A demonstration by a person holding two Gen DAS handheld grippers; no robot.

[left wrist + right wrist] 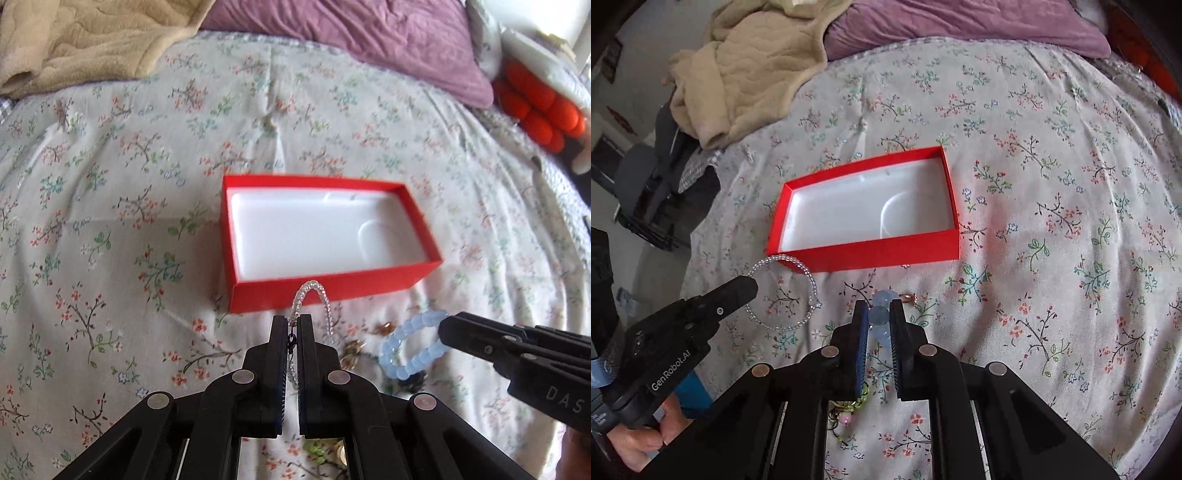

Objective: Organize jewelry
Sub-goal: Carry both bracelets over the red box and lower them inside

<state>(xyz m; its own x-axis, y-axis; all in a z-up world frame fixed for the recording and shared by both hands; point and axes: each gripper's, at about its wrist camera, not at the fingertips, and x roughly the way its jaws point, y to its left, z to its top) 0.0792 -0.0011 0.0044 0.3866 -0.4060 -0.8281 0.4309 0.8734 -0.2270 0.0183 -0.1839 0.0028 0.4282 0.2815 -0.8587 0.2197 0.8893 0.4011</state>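
So both grippers were up off the bed at this point, each with a bracelet. The left gripper (294, 320) had its jaws pressed together on the clear bead bracelet (312, 291), pinching it right by the little dark clasp, and the loop arched up past the fingertips in front of the near wall of the red box (321, 282). From the right wrist view the same bracelet (783, 291) hung as a full ring off the left gripper's tip (748, 286), just beside the box's near left corner.

The right gripper (878, 317) was nearly closed, pinching the pale blue bead bracelet (881, 319) between its pads. The left wrist view showed it better: a chunky blue loop (410, 349) hanging from the tip of the right gripper (448, 325), off to the right and nearer than the box.

The box (886, 253) sat open on the flowery bedsheet (1052, 184) with a white moulded liner inside and no jewelry in it. A small pile of other jewelry (354, 350) lay on the sheet below the grippers, gold bits and some green beads, too blurry to sort out. Beige blanket (757, 66) and a purple pillow (369, 33) were at the far end of the bed. A bare hand (646, 439) was wrapped round the left gripper's handle.
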